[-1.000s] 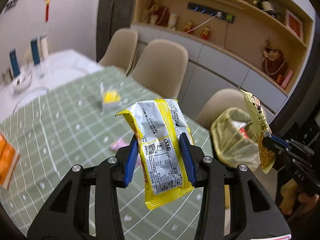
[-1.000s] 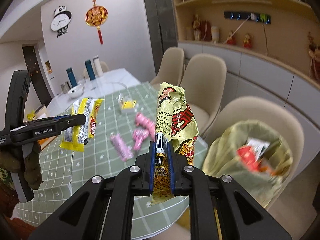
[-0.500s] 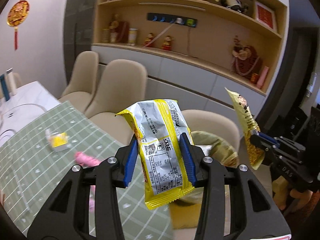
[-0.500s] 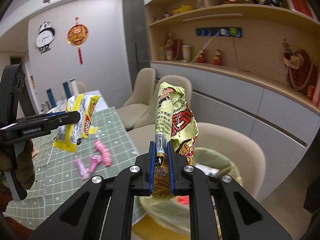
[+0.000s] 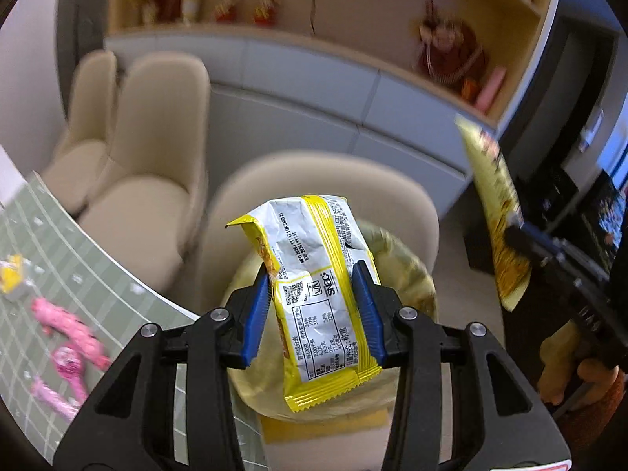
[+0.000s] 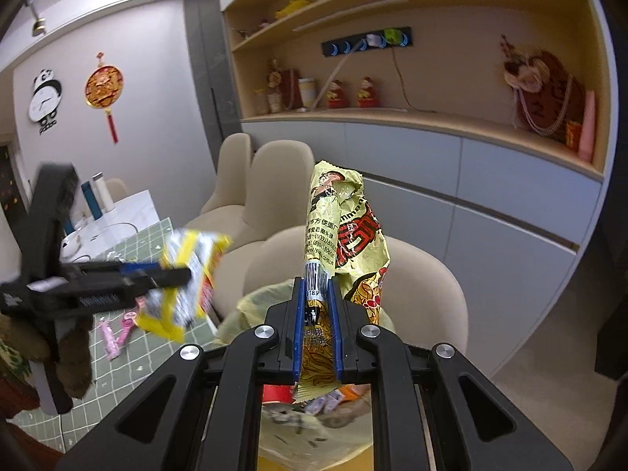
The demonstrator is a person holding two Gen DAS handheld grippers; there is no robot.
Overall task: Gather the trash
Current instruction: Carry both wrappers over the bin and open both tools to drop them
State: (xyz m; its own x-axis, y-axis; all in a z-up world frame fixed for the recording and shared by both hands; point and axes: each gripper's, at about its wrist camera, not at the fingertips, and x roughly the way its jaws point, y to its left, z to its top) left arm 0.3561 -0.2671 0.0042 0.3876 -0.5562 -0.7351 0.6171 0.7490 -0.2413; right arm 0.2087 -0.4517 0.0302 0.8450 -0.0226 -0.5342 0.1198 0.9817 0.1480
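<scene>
My left gripper (image 5: 314,310) is shut on a yellow and silver snack wrapper (image 5: 318,290) and holds it over the open yellow trash bag (image 5: 404,263) on a beige chair. My right gripper (image 6: 317,325) is shut on a yellow-green noodle wrapper (image 6: 345,235), held upright above the same bag (image 6: 314,424), where earlier trash shows. The left gripper and its wrapper (image 6: 184,274) show at the left of the right wrist view. The right gripper's wrapper (image 5: 494,212) shows at the right of the left wrist view.
A green checked table (image 5: 59,259) lies to the left with pink wrappers (image 5: 66,337) and a small yellow packet (image 5: 10,276) on it. Beige chairs (image 5: 157,149) stand along the table. A cabinet and shelves with ornaments (image 6: 510,180) fill the back wall.
Both grippers have swung right, away from the table, and now hang over the trash bag on the chair. Each keeps its wrapper held.
</scene>
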